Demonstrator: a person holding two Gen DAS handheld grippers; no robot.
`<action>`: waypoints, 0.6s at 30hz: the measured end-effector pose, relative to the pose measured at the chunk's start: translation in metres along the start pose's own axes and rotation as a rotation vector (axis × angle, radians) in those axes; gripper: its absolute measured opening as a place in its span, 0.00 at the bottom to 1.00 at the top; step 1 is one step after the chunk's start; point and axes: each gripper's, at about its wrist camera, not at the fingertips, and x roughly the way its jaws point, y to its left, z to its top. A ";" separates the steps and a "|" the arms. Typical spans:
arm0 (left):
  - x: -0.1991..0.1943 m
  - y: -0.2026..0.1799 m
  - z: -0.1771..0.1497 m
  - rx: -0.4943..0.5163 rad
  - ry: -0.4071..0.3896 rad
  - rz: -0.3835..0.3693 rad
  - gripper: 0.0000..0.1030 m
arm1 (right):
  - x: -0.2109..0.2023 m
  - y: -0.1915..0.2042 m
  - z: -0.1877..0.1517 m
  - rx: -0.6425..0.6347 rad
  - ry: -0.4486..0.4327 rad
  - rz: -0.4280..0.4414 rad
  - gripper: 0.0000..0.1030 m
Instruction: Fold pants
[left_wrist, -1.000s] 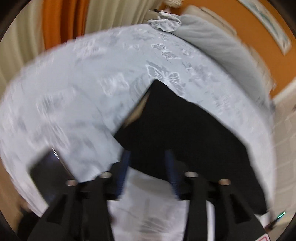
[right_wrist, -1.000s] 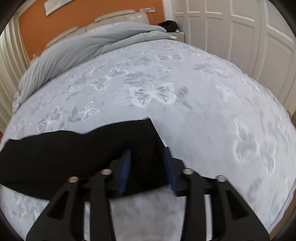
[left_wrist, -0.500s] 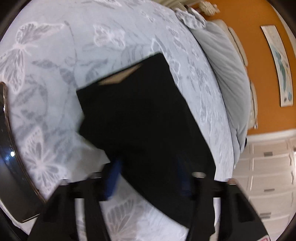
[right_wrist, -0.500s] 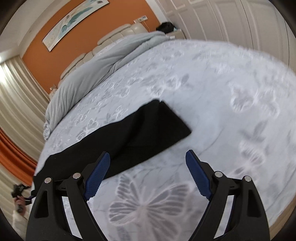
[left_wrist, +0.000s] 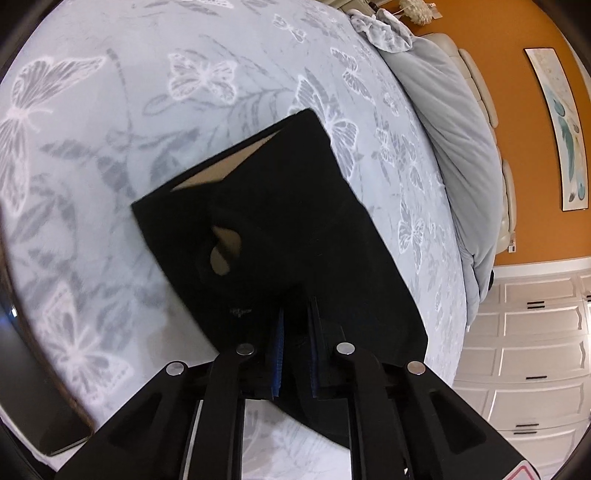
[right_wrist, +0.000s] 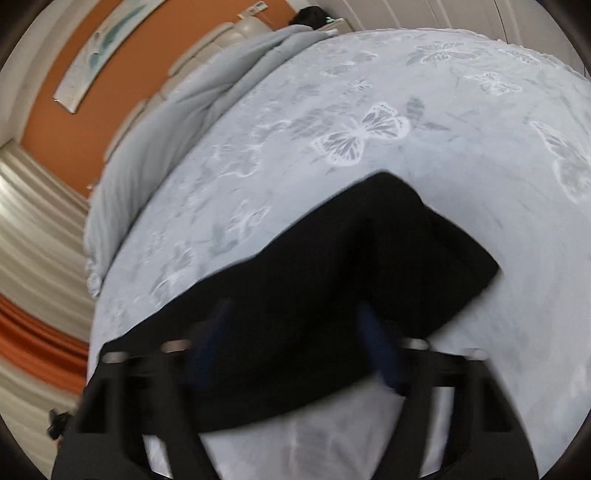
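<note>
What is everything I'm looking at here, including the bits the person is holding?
pants: one, black, flat on the bed, tan lining showing at the far end
bedspread: one, pale grey with butterflies, under the pants
duvet: one, grey, bunched along the headboard side
headboard: one, cream, against the wall
wall: orange, behind the bed
painting: one, pale with teal, on the wall
cabinets: white, beside the bed
curtains: cream and orange, at the room's edge
left gripper: black, blue pads, jaws just closed, pinching the pants' near edge
right gripper: same colours, blurred, jaws just closing, pads apart, pants between
</note>
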 end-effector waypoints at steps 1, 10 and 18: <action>-0.001 -0.007 0.004 0.016 -0.012 0.004 0.05 | 0.001 0.009 0.016 0.009 -0.017 0.008 0.03; -0.064 -0.095 0.017 0.346 -0.165 0.005 0.04 | -0.091 0.048 0.027 -0.196 -0.211 0.069 0.04; 0.001 0.031 0.004 0.173 0.002 0.086 0.05 | -0.024 -0.051 -0.030 -0.008 -0.027 0.009 0.05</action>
